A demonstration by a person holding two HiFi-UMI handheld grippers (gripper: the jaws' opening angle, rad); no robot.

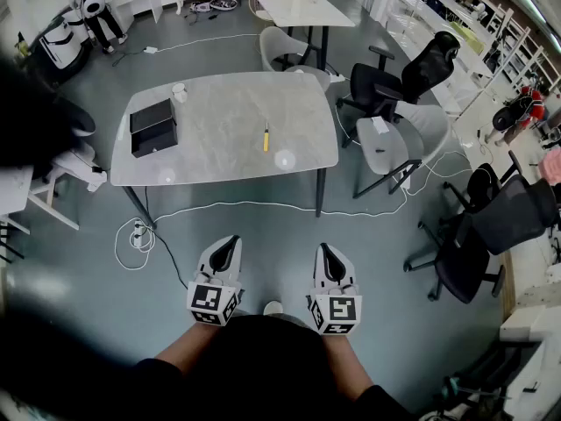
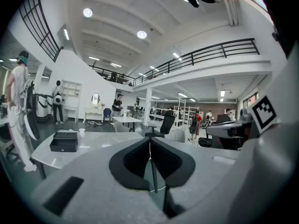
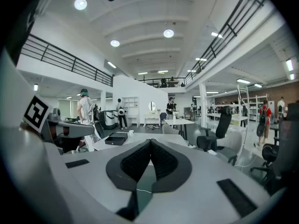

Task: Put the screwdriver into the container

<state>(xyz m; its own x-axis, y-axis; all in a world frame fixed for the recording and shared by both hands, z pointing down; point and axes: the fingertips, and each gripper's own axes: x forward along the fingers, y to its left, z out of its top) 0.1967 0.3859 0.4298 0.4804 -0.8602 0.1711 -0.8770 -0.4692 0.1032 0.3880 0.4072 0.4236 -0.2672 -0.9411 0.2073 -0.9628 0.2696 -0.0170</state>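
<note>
1. Standing back from a grey table (image 1: 219,160), with bare floor between its near edge and both grippers.
2. Holding the left gripper (image 1: 230,242) low and near, to the left, well short of the table. Jaws pressed together tip to tip, with nothing between them (plain enough in the left gripper view).
3. Holding the right gripper (image 1: 325,249) just beside it, to the right, level with it and equally far from the table. Jaws likewise closed against each other and empty.
4. Leaving the screwdriver (image 1: 266,138), yellow in the handle, flat on the table top, right of the middle and towards the near edge. Lying roughly near to far, touched by neither gripper and well apart from both.
5. Keeping the black box (image 1: 153,127) at the left end of the table, well apart from the screwdriver. A white cup (image 1: 180,91) just beyond its far right corner.
6. Trailing a white cable (image 1: 263,205) across the floor under the near edge of the table.
7. To the right of the table, a grey chair (image 1: 386,143). Farther off, a black office chair (image 1: 429,64).
8. Beyond the far side, a white table (image 1: 307,11).
9. At the left of the left gripper view, a person (image 2: 18,101) in white, standing near the box end of the table.
</note>
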